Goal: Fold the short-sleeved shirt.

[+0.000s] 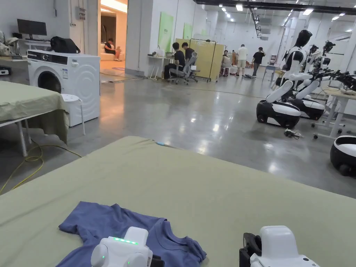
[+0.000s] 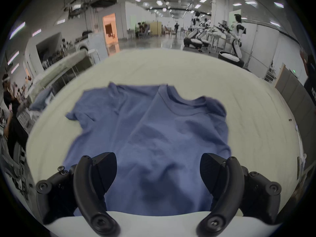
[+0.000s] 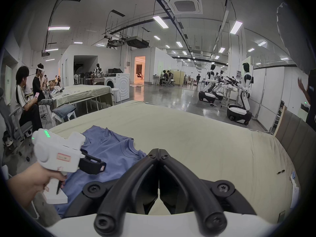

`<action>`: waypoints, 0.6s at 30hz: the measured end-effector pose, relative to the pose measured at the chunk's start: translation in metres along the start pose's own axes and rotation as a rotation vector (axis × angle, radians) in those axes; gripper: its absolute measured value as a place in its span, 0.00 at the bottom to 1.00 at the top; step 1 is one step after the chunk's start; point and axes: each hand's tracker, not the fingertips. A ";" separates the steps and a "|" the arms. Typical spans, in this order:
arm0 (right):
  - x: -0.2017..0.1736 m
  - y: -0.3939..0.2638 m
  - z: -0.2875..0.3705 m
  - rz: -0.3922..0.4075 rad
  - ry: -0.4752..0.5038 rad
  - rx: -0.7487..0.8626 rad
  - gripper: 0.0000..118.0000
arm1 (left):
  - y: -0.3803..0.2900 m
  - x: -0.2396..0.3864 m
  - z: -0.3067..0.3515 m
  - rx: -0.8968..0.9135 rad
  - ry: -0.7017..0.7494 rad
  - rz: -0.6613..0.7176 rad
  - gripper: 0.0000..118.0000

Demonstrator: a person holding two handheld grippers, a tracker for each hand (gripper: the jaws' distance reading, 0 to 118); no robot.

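A blue short-sleeved shirt (image 1: 114, 226) lies rumpled on the near left part of a table covered with a pale green cloth (image 1: 215, 194), its round collar toward the right and one sleeve spread out to the far left. The left gripper (image 2: 158, 174) hangs just above the shirt's body with its jaws spread wide apart and nothing between them; in the right gripper view a hand (image 3: 29, 186) grips its white handle. The right gripper (image 3: 159, 151) sits to the right of the shirt, over bare cloth near the collar, its jaws pressed together tip to tip with nothing caught in them. Beyond the table, a white washing machine (image 1: 69, 83) stands far left, and white and black humanoid robots (image 1: 285, 100) stand on the shiny floor at the far right.
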 end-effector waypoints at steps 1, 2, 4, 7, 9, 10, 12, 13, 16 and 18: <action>0.001 -0.002 -0.004 0.005 -0.002 -0.007 0.00 | -0.004 -0.004 -0.008 -0.030 -0.003 0.009 0.84; 0.002 -0.003 -0.005 0.006 -0.003 -0.012 0.00 | -0.007 -0.003 -0.020 -0.057 0.007 0.009 0.84; 0.007 -0.006 -0.010 -0.006 0.003 -0.030 0.00 | -0.021 0.006 -0.038 -0.077 0.027 -0.068 0.83; 0.015 -0.009 -0.010 -0.022 -0.001 -0.044 0.00 | -0.017 -0.004 -0.034 -0.006 0.031 -0.039 0.75; 0.019 -0.010 -0.008 -0.024 -0.010 -0.044 0.00 | -0.015 -0.018 -0.029 0.099 0.023 0.021 0.11; 0.024 -0.010 -0.005 -0.031 -0.010 -0.045 0.00 | -0.018 -0.023 -0.026 0.085 0.035 0.040 0.06; 0.031 -0.012 0.002 -0.053 -0.005 -0.036 0.00 | -0.021 -0.024 -0.025 0.040 -0.035 0.057 0.06; 0.036 -0.012 0.005 -0.062 -0.007 -0.033 0.00 | -0.020 -0.020 -0.019 0.067 -0.009 0.037 0.06; 0.051 -0.014 0.016 -0.073 -0.031 -0.026 0.00 | -0.012 -0.001 0.000 0.110 -0.080 0.022 0.06; 0.066 -0.016 0.026 -0.086 -0.065 -0.024 0.00 | 0.000 0.028 0.000 0.144 -0.116 -0.006 0.06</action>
